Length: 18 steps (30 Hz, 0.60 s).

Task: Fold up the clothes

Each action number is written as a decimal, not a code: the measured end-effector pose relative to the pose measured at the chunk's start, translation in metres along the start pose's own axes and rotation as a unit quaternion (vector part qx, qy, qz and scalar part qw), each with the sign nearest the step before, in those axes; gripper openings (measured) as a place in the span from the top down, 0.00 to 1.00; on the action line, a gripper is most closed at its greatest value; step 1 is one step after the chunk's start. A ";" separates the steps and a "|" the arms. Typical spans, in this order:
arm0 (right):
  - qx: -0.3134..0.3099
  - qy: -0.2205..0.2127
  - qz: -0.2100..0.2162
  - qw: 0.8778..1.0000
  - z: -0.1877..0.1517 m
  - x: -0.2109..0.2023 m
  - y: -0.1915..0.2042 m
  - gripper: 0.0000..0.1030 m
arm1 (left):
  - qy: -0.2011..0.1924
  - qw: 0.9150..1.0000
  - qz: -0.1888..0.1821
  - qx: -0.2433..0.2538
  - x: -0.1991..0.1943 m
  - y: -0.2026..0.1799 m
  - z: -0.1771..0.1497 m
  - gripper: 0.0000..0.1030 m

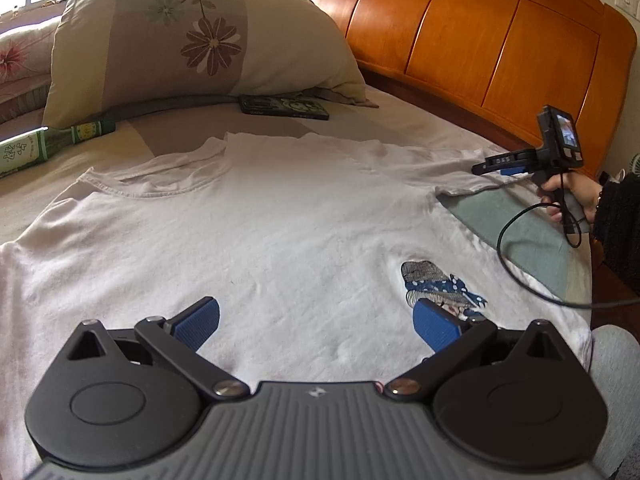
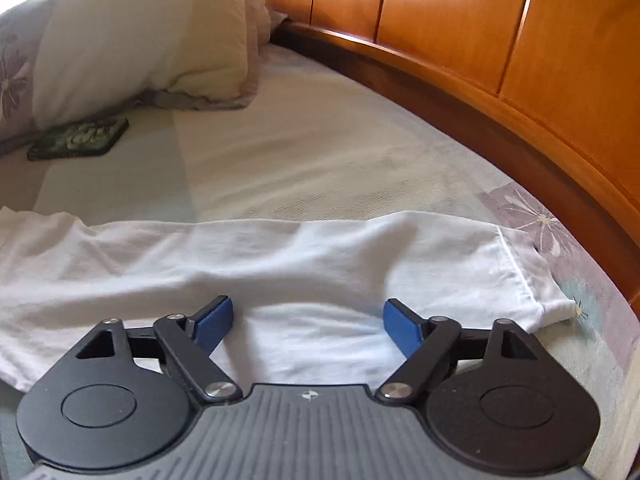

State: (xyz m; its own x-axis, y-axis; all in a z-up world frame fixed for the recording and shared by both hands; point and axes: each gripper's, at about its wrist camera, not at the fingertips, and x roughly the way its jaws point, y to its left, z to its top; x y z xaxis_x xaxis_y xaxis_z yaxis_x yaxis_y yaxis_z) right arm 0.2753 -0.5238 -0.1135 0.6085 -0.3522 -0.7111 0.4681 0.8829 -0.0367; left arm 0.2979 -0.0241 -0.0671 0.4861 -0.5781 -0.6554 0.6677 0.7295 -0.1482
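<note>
Left wrist view showed a bed (image 1: 400, 120) with a pale patterned sheet, a curved orange wooden headboard (image 1: 480, 40) behind it and bright window light at the far left. A floral pillow (image 1: 200, 40) leaned at the head of the bed, with a dark flat case (image 1: 285, 107) just in front of it and a green glass bottle (image 1: 44, 146) lying on its side to the left; what it held could not be told.

A white T-shirt (image 1: 260, 220) lay spread flat across the sheet, neckline toward the pillow, a small printed figure (image 1: 436, 286) near its right side. The left gripper (image 1: 316, 322) hovered low over the shirt's body, its blue pads wide apart and holding nothing.

In the right wrist view the right gripper (image 2: 308, 326) sat over the shirt's sleeve (image 2: 460, 264), which stretched toward the headboard; its fingers were likewise spread apart with only cloth between them. A hand (image 1: 572, 200) in a dark sleeve held that gripper at the bed's right edge, a black cable (image 1: 520, 280) trailing from it.
</note>
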 end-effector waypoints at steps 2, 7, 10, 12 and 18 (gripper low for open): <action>0.016 -0.006 -0.005 1.000 -0.012 -0.011 -0.020 0.15 | 0.008 1.000 0.007 -0.001 0.004 0.000 -0.001 0.01; 0.046 0.006 -0.011 0.999 -0.005 -0.029 -0.030 0.12 | 0.013 1.000 0.021 0.006 0.008 -0.006 -0.002 0.01; 0.036 -0.016 0.032 0.999 0.019 -0.035 0.000 0.11 | 0.004 1.000 0.027 0.011 0.005 -0.007 0.000 0.01; 0.006 -0.004 0.053 0.999 0.036 -0.027 0.037 0.11 | 0.003 1.000 0.028 0.011 0.004 -0.006 0.000 0.01; -0.101 0.038 0.092 0.990 0.051 0.008 0.147 0.10 | 0.003 0.999 0.040 0.004 0.002 0.001 0.000 0.01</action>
State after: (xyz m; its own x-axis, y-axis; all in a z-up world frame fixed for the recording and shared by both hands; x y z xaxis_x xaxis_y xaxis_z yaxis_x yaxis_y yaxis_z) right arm 0.3820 -0.4129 -0.0889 0.6179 -0.1613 -0.7696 0.2114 0.9768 -0.0350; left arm 0.2996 -0.0248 -0.0684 0.5354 -0.5155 -0.6690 0.6306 0.7709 -0.0893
